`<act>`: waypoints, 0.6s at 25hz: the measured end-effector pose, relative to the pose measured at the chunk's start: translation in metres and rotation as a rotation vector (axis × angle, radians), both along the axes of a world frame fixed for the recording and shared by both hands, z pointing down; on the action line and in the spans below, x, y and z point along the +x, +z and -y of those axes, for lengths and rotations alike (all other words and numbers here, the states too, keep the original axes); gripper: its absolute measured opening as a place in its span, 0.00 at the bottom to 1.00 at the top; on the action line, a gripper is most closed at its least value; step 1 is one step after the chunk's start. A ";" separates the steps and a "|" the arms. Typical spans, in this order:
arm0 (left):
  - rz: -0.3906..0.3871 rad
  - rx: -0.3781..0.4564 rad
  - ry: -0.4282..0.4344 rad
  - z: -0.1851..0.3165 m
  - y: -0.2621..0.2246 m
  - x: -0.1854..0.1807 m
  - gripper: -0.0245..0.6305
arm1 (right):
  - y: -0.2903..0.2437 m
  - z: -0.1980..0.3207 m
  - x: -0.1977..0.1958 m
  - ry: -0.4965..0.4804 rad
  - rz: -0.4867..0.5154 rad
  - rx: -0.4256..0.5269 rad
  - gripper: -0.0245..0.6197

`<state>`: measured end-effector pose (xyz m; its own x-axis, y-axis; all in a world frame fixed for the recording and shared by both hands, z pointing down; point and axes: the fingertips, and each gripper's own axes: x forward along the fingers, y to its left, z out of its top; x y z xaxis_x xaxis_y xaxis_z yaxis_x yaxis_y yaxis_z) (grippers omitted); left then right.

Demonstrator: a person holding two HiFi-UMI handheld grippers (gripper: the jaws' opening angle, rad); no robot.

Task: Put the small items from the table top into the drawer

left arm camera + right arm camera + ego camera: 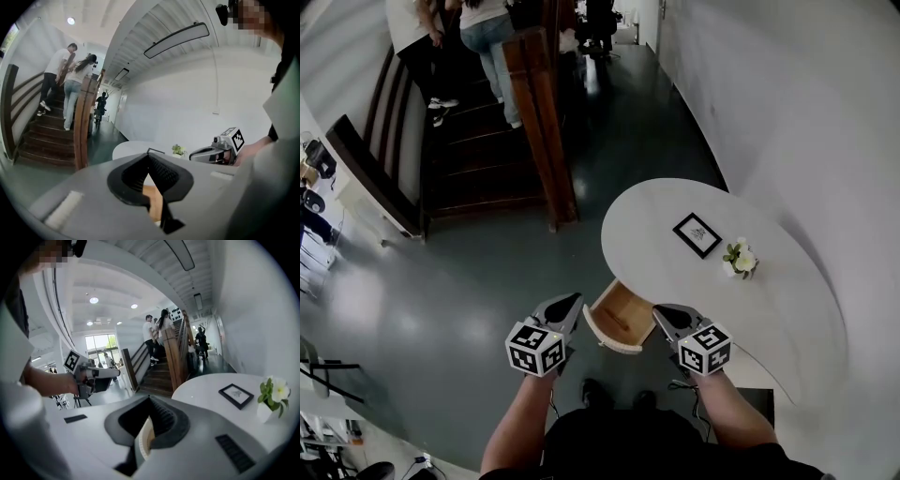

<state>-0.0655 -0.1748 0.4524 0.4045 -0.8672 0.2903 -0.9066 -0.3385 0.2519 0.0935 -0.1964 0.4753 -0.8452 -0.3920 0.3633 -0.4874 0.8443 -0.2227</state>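
Head view: one frame (697, 234), one flowerpot (740, 260) (drawer (620, 319) open).

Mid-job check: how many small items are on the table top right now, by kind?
Black picture frame: 1
Small pot of flowers: 1
Total: 2, both on the white table
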 end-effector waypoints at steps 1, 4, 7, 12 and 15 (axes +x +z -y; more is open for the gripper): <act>-0.003 0.009 -0.014 -0.001 -0.003 0.005 0.05 | -0.006 0.001 0.007 0.001 0.013 0.010 0.06; -0.010 0.044 -0.050 -0.006 -0.017 0.019 0.05 | -0.026 0.002 0.028 0.003 0.046 0.037 0.06; 0.018 0.094 -0.042 -0.014 -0.032 0.038 0.05 | -0.043 0.002 0.047 -0.004 0.070 0.065 0.06; 0.101 0.163 0.003 -0.026 -0.059 0.063 0.05 | -0.077 0.001 0.065 -0.027 0.115 0.119 0.06; 0.118 0.172 0.044 -0.034 -0.074 0.074 0.05 | -0.095 0.000 0.069 -0.029 0.144 0.144 0.06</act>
<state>0.0084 -0.1413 0.3780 0.4152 -0.8902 0.1872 -0.9097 -0.4075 0.0800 0.1629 -0.1959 0.3805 -0.8961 -0.4059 0.1796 -0.4341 0.8857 -0.1643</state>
